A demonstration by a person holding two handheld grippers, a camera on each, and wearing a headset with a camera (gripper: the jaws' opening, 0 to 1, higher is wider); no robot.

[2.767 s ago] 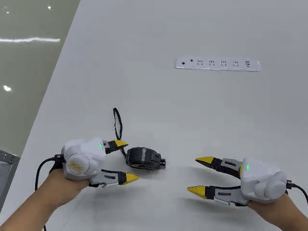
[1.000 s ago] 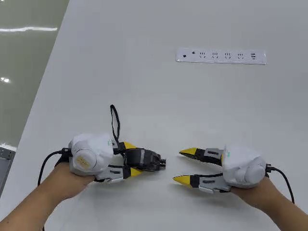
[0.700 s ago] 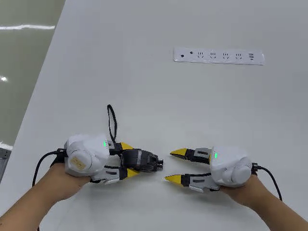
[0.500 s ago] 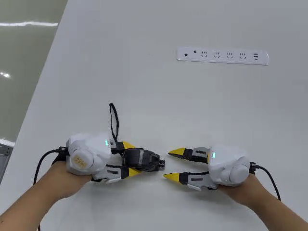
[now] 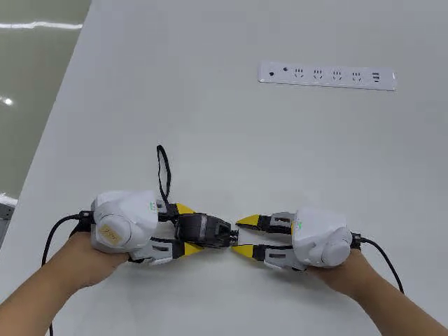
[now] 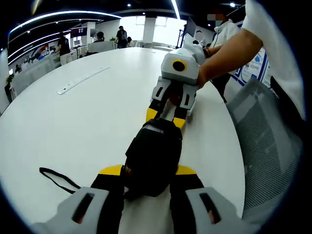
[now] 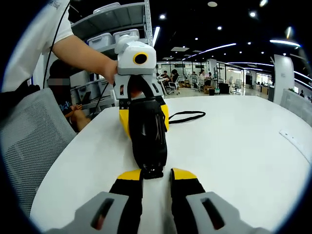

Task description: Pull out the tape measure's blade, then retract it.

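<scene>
A black tape measure (image 5: 203, 229) lies on the white table (image 5: 231, 140), its black wrist strap (image 5: 164, 171) trailing away behind it. My left gripper (image 5: 186, 228) is shut on its case from the left; in the left gripper view the case (image 6: 153, 151) sits between the yellow tips (image 6: 148, 170). My right gripper (image 5: 243, 235) faces it from the right, jaws narrowly open with the tips on either side of the blade end. In the right gripper view the case (image 7: 148, 129) stands just beyond my right gripper (image 7: 155, 174). The blade is not drawn out.
A white power strip (image 5: 327, 75) lies flat at the far right of the table. The table's left edge (image 5: 49, 133) drops to the floor. Grey mesh chairs (image 6: 263, 136) stand at the near edge of the table, and people sit in the office beyond.
My right gripper has slid left across the table to the tape measure's front and its jaws have narrowed. The left gripper has stayed shut on the case over the last second.
</scene>
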